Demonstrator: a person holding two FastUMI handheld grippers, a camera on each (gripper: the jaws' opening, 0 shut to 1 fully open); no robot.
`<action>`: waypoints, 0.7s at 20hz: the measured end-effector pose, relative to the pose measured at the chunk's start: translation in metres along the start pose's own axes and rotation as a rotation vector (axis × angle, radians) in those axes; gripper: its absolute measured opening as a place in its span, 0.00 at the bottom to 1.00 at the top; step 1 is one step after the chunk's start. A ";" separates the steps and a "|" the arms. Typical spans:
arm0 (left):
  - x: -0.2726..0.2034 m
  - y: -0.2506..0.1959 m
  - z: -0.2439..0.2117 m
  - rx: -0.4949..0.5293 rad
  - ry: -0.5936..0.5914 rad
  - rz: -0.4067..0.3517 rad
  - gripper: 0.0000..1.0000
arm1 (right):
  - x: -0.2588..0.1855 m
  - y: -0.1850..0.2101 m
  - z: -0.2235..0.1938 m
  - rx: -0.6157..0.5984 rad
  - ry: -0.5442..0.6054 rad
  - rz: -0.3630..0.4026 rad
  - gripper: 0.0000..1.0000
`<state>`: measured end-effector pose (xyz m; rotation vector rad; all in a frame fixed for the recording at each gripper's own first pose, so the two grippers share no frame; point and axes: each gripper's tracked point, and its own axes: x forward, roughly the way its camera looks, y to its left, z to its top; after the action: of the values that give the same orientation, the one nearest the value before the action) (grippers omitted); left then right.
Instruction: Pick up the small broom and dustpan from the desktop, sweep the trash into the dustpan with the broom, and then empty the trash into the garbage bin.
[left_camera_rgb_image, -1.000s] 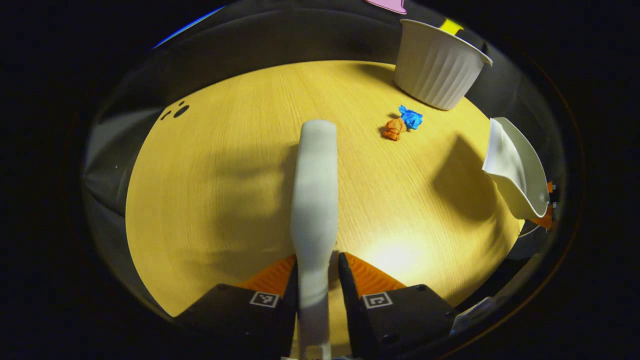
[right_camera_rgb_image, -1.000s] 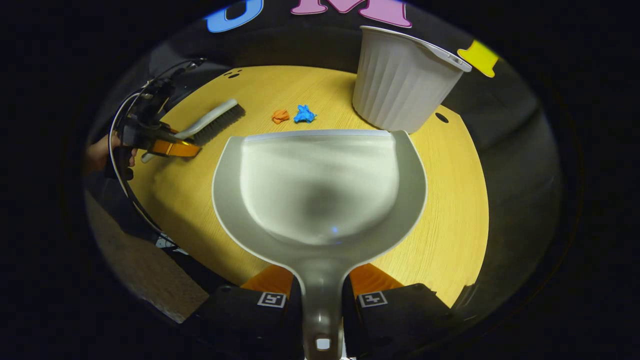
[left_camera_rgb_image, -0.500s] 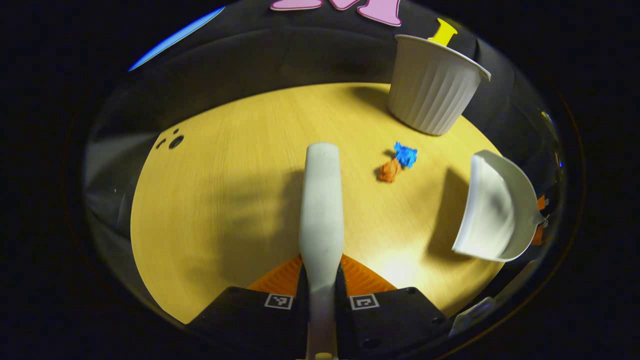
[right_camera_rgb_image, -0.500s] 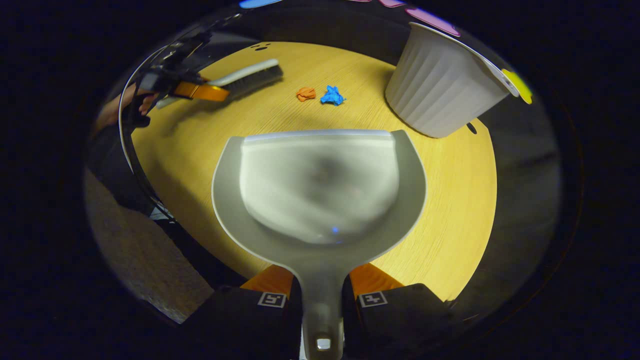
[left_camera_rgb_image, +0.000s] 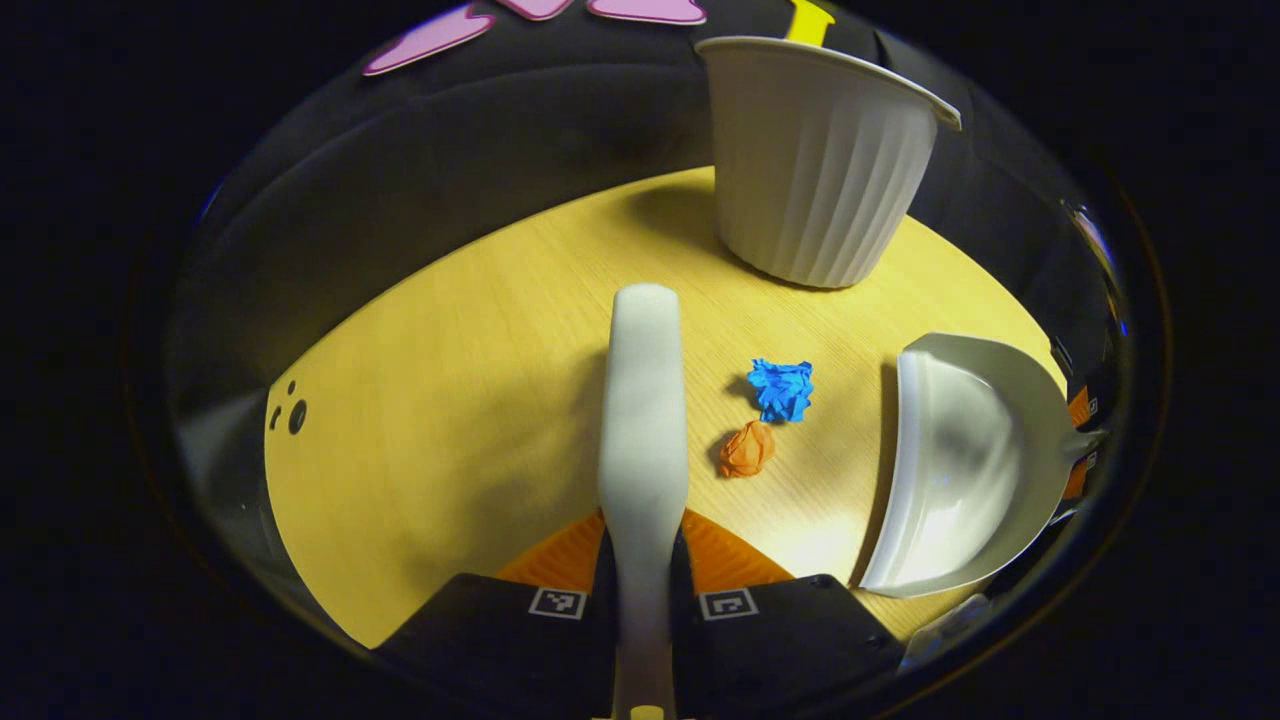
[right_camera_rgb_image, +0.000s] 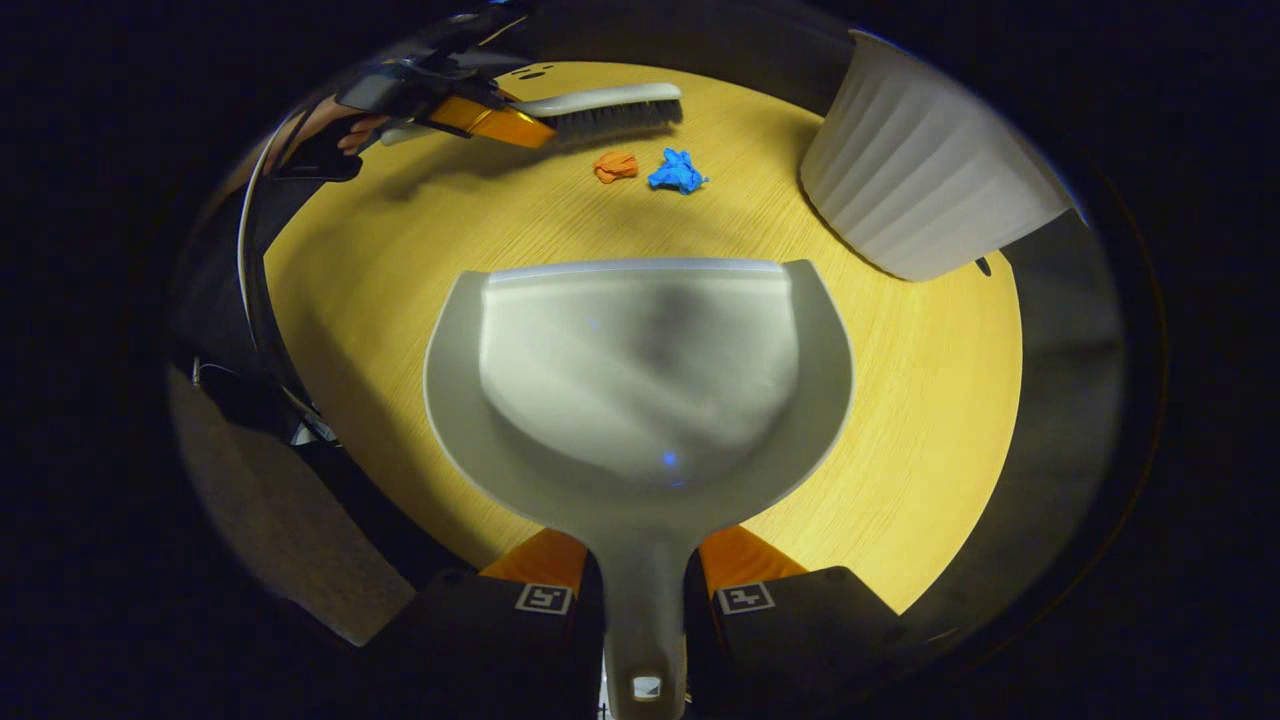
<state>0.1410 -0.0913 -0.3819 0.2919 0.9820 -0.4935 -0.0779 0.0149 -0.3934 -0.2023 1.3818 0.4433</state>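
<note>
In the left gripper view, the left gripper (left_camera_rgb_image: 642, 560) is closed on the broom (left_camera_rgb_image: 642, 420), which points to 12 o'clock. The right gripper (right_camera_rgb_image: 643, 580) clamps the dustpan (right_camera_rgb_image: 640, 370) handle. The orange scrap (left_camera_rgb_image: 746, 450) and blue scrap (left_camera_rgb_image: 781, 388) lie at 1 o'clock on the table (left_camera_rgb_image: 450, 400), the garbage bin (left_camera_rgb_image: 815, 170) beyond.

1. Light is dim and warm, and the booth beyond the counter (left_camera_rgb_image: 450, 420) falls to black.
2. A bright glare patch lies on the counter beside the dustpan (left_camera_rgb_image: 960, 470).
3. The broom (left_camera_rgb_image: 643, 420) casts a soft shadow leftward.
4. Fisheye distortion bends the counter's edges, and the dustpan's inside looks blurred in the right gripper view.
</note>
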 end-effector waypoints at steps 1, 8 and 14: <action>0.003 -0.002 0.002 0.009 0.010 -0.009 0.27 | 0.002 -0.001 0.000 0.002 0.003 0.005 0.37; 0.006 -0.048 -0.002 0.030 0.045 -0.179 0.27 | 0.004 -0.009 0.004 0.000 0.010 0.012 0.37; -0.022 -0.127 -0.017 0.039 0.086 -0.498 0.27 | 0.000 -0.005 0.001 0.010 -0.007 0.016 0.38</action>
<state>0.0529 -0.1860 -0.3740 0.0995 1.1331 -0.9597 -0.0753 0.0110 -0.3942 -0.1820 1.3789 0.4498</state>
